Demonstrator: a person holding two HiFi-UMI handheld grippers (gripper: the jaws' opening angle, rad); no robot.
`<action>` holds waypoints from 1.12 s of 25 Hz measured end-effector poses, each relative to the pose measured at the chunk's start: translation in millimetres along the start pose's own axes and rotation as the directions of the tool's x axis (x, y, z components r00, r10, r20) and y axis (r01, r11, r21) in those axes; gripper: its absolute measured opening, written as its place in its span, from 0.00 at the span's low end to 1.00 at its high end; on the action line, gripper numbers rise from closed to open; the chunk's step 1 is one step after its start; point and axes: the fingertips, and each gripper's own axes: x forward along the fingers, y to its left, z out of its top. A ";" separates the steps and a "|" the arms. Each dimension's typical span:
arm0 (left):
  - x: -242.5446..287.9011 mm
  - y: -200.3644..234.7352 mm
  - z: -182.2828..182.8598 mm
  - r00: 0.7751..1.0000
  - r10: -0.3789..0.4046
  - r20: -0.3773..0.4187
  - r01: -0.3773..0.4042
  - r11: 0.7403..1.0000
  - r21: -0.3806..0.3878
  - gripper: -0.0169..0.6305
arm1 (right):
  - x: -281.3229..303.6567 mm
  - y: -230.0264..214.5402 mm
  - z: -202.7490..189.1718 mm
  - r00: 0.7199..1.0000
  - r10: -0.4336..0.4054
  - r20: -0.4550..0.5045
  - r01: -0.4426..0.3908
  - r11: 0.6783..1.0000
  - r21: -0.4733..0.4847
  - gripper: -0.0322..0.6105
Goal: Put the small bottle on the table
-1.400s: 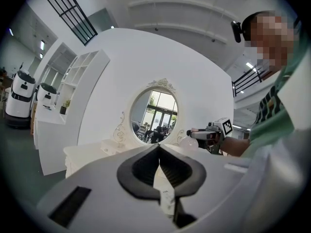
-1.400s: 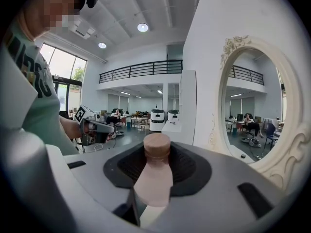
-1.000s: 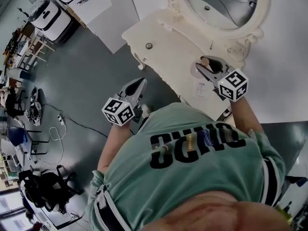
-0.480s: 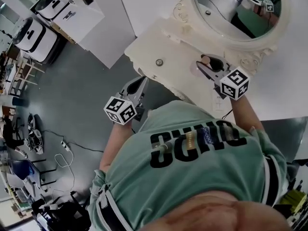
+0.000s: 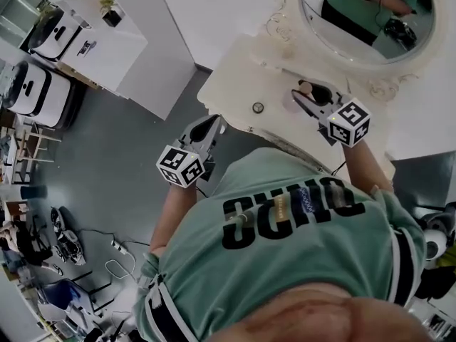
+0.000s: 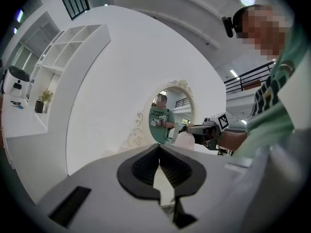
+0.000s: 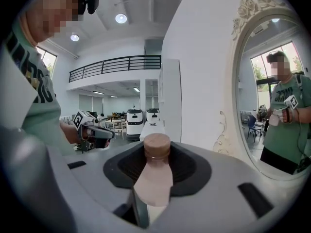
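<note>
Here, smooth pale bottle (image 7: 154,181), round brown cap (image 7: 157,146), within right claw (image 5: 308,96)

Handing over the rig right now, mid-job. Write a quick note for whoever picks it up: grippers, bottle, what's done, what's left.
Right gripper: shut on the small bottle, brown cap pointing away from the gripper.
Left gripper: shut, nothing between the jaws, held off the table's front edge, over the floor.
Bottle: over the white dressing table, in front of the oval mirror, not released.
Done: bottle gripped and over the table.
Left: lower it, stand it on the tabletop, open the right jaws, back away.
</note>
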 end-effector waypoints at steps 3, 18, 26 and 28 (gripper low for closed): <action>5.7 15.6 2.0 0.999 -0.034 -0.013 0.034 0.999 -0.012 0.04 | 10.3 -2.0 0.8 0.999 -0.030 -0.017 0.030 1.000 0.010 0.25; 73.7 38.5 -6.4 0.996 -0.057 -0.062 0.055 0.998 -0.028 0.04 | 21.6 -70.8 -18.5 0.998 -0.048 -0.027 0.049 0.997 0.054 0.25; 148.2 30.4 -4.5 0.996 0.068 -0.058 -0.070 0.997 -0.028 0.04 | 25.7 -143.9 -26.3 0.997 0.082 -0.005 -0.082 0.997 -0.006 0.25; 163.0 29.8 1.0 0.995 0.084 -0.063 -0.085 0.996 -0.028 0.04 | 29.5 -158.0 -20.9 0.995 0.102 -0.006 -0.102 0.994 -0.028 0.25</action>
